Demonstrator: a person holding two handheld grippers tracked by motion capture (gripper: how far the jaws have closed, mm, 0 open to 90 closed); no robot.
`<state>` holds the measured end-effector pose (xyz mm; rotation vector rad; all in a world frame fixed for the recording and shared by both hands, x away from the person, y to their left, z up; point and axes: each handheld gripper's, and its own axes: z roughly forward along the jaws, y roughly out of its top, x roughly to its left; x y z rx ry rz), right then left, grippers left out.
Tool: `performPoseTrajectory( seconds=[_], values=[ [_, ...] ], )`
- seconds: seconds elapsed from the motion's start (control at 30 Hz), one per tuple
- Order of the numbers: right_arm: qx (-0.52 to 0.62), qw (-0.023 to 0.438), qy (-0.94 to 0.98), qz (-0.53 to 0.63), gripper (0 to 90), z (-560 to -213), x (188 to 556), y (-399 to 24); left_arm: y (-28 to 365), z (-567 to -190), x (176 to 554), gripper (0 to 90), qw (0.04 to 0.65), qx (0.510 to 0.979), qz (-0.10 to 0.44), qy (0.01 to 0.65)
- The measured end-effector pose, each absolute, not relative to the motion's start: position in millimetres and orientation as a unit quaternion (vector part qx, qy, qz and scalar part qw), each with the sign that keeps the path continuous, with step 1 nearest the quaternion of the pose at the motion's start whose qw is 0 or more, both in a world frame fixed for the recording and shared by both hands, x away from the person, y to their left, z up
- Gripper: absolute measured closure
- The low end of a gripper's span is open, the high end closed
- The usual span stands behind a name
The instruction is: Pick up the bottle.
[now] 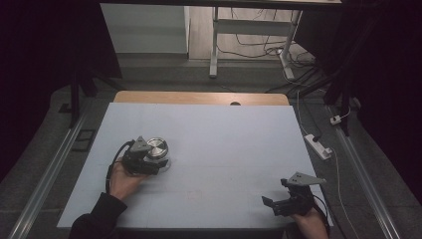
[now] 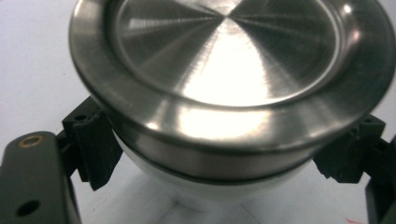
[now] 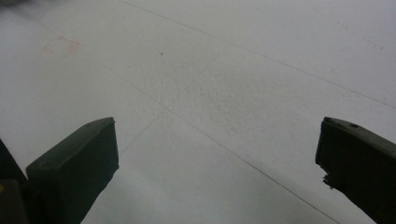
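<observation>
Left gripper view: steel lid cut off at the top edge, far rim out of frame. It overhangs the white container below, hiding most of the wall; base cut by the bottom edge. Can't see the jaw contact under the lid's rim. High view: left gripper covers the container's near side, contact too small to resolve. Right gripper: hand cropped at the bottom edge. Right gripper view: both jaws cut by the bottom edge, red mark on the table too faint to read.

High view overhead, faces forward-down; claw views close, share white table
</observation>
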<state>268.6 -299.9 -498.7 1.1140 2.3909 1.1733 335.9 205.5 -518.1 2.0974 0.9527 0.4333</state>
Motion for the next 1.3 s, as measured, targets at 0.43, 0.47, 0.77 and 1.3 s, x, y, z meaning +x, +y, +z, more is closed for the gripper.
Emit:
performPoseTrajectory(
  seconds=[0.43,0.47,0.77,1.3],
  values=[
    [0.378,0.126,0.824,0.403,0.0,-498.6,268.2,-299.3,202.0,-513.3,336.3,16.0,0.376,0.821,0.159,0.4],
    [0.378,0.126,0.824,0.403,0.0,-498.6,268.2,-299.3,201.6,-512.8,336.4,16.0,0.374,0.822,0.16,0.399],
    [0.377,0.126,0.825,0.402,0.0,-498.7,268.1,-299.0,198.3,-506.2,333.9,16.1,0.382,0.82,0.158,0.395],
    [0.378,0.125,0.825,0.401,0.0,-498.8,268.4,-298.8,174.0,-487.5,326.6,16.1,0.414,0.827,0.145,0.351]
  ],
)
